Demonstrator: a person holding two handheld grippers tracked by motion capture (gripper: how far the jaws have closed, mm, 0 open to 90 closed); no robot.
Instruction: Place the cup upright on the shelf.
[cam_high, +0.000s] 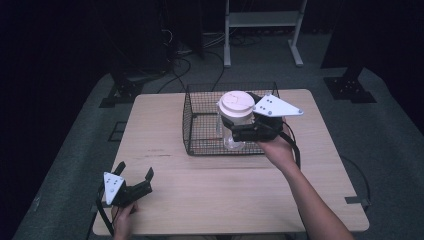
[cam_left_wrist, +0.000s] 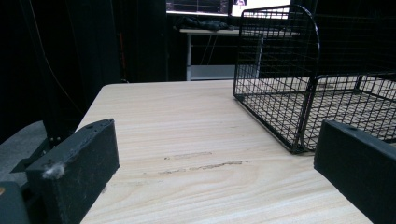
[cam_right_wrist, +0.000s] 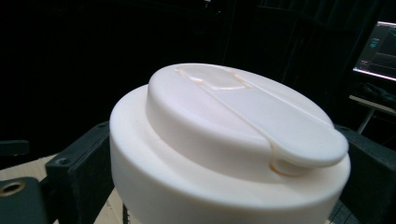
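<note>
I am showing bare forearms; each black gripper is wearing a grey three-cornered plate with dark screws, trailing black cable.

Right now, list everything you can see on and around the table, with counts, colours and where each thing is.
jar: one, clear with a cream lid, held over the basket between the right gripper's jaws
basket: one, black wire, on the table's far middle
table: one, light wood, centre of the high view
frame: one, white, on the floor beyond the table
stands: two, black, on the floor at the far corners
left gripper: one, black with grey plate, near left of the table, jaws apart
right gripper: one, black with grey plate, closed on the jar
hands: two, one on each gripper
</note>
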